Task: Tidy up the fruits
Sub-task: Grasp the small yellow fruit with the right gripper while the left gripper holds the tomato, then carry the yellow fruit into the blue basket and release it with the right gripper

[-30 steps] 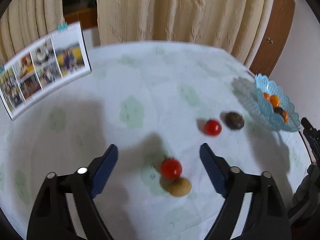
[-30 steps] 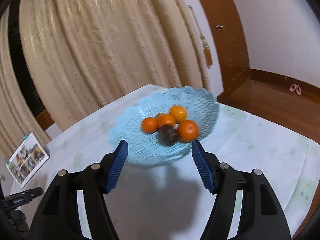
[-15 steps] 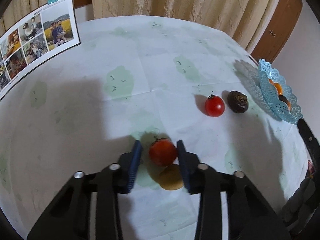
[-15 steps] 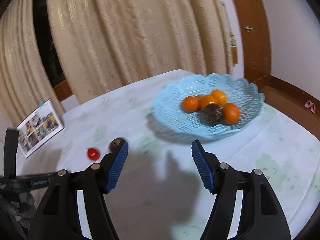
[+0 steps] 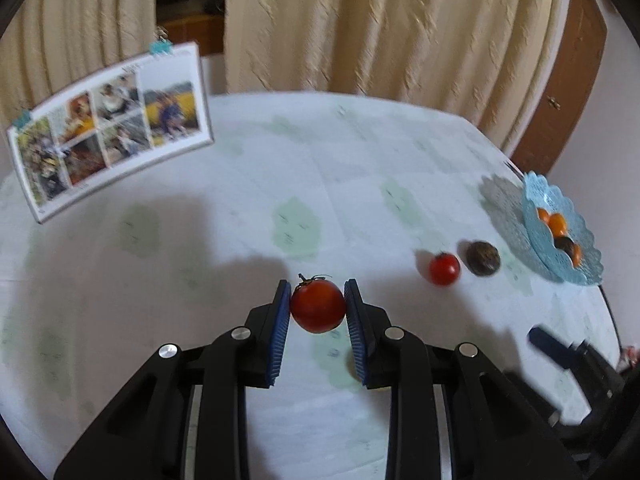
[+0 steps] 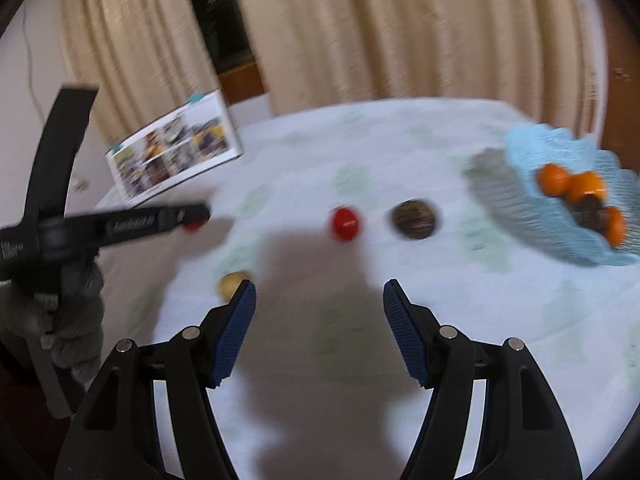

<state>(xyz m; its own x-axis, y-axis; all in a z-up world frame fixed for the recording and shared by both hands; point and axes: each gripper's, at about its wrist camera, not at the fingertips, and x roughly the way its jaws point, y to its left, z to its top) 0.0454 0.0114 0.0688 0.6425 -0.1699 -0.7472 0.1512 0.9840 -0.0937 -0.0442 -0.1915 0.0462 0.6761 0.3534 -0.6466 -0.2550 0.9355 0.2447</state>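
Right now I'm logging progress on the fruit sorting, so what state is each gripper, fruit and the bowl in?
Left gripper: shut on the large red tomato.
Right gripper: open, empty.
Small red tomato: loose on the table.
Dark brown round fruit: loose on the table.
Small yellow-brown fruit: loose on the table.
Light blue scalloped bowl: holding oranges and a dark fruit.

White lettering runs along the black body of the left gripper in the right wrist view, but blur leaves it unreadable. The photo board propped at the back of the table carries small print along its top and bottom margins, too small and soft to make out.
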